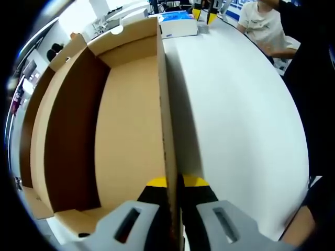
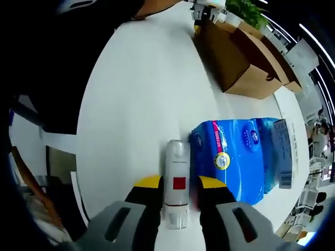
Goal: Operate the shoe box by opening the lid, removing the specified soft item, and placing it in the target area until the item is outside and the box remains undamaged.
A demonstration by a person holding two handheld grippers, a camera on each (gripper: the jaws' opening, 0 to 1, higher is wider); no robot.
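Observation:
The brown cardboard shoe box [image 1: 125, 130] lies open on the white table, and its inside looks bare. One cardboard panel [image 1: 166, 136] runs edge-on between my left gripper's [image 1: 171, 183] yellow tips, which are shut on it. In the right gripper view the box [image 2: 241, 57] stands far off at the top right. A blue soft tissue pack [image 2: 246, 157] lies on the table outside the box. My right gripper [image 2: 180, 183] is open just left of the pack, with a white tube [image 2: 177, 183] bearing a red square lying between its fingers.
The round white table [image 1: 241, 115] stretches to the right of the box. A person in a white shirt [image 1: 261, 23] sits at its far edge. Shelves and green plants [image 2: 246, 10] stand beyond the box. The table's near edge [image 2: 84, 157] curves past dark floor.

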